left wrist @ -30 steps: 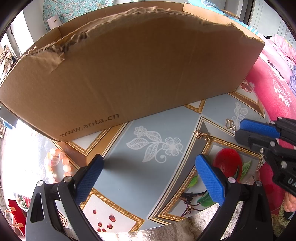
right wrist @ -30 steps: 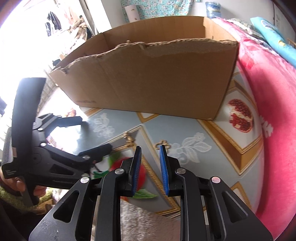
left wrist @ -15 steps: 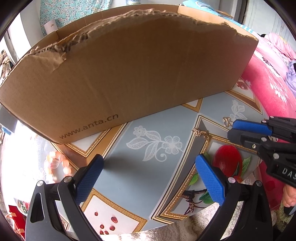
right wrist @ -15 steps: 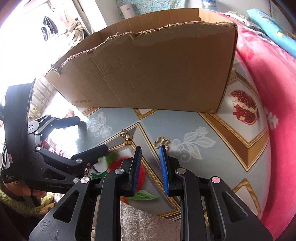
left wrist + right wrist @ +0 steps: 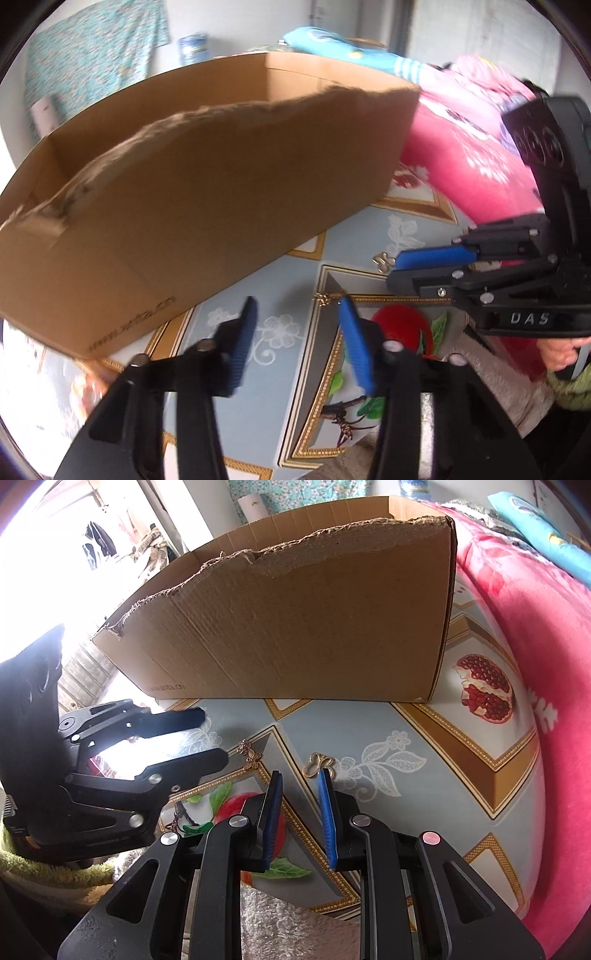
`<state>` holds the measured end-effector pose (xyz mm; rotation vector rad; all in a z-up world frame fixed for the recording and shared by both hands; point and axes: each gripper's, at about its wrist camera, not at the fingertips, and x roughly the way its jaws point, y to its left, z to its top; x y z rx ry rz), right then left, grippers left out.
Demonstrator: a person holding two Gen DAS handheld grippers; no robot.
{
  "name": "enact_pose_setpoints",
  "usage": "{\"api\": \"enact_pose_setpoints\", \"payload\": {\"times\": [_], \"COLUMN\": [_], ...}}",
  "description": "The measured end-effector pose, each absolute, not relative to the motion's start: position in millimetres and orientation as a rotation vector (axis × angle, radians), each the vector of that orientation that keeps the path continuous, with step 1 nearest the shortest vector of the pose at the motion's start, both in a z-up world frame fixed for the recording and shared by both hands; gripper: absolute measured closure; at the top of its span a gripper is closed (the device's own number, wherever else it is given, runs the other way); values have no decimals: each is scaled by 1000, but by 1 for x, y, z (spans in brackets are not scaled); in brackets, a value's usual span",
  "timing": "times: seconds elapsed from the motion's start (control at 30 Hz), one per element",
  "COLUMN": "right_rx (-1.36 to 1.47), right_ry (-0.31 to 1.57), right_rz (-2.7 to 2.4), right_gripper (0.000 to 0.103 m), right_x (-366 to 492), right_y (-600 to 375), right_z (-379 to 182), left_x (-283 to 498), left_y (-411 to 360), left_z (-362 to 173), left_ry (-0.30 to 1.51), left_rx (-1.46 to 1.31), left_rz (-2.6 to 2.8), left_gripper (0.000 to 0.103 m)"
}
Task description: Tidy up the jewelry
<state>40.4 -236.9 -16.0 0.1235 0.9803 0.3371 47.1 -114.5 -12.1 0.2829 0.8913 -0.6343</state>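
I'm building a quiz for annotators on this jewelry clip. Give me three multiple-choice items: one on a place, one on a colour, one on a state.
1. Where does the gold heart-shaped piece lie?
A. Inside the cardboard box
B. On the patterned tabletop, just ahead of the right gripper
C. On the pink blanket

2. What colour are the gripper pads?
A. Blue
B. Red
C. White

3. How is the right gripper?
A. Shut on the butterfly piece
B. Out of view
C. Open, holding nothing

Answers: B, it rests on the tabletop before the fingertips, outside the cardboard box; A, both pads show blue; C, a gap separates its fingers, and the butterfly piece lies untouched.
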Motion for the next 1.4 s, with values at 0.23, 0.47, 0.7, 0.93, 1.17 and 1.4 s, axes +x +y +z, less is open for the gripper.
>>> {"api": "enact_pose_setpoints", "payload": {"times": [0.23, 0.47, 0.7, 0.93, 1.17, 1.4], "right_rx": [134, 133, 134, 132, 133, 97], "right_ry": [978, 979, 978, 977, 966, 921], "right_rz": [334, 332, 332, 327, 333, 398], "right_gripper": [83, 83, 83, 83, 82, 72], "right_x": [39, 39, 39, 39, 36, 31], "right_y": [-240, -240, -239, -238, -238, -230], "right_z": [-12, -11, -12, -12, -8, 2], "left_x": [54, 56, 57, 55, 52, 47], "left_y": [-128, -134, -135, -126, -110, -91], "left_z": [-23, -25, -24, -21, -7, 5], "left_ry": [889, 873, 869, 874, 849, 825], "left_rx": [352, 385, 377, 325, 258, 199], "left_rz": [-682, -697, -702, -704, -670, -619], "left_gripper": [73, 88, 100, 101, 101, 101]}}
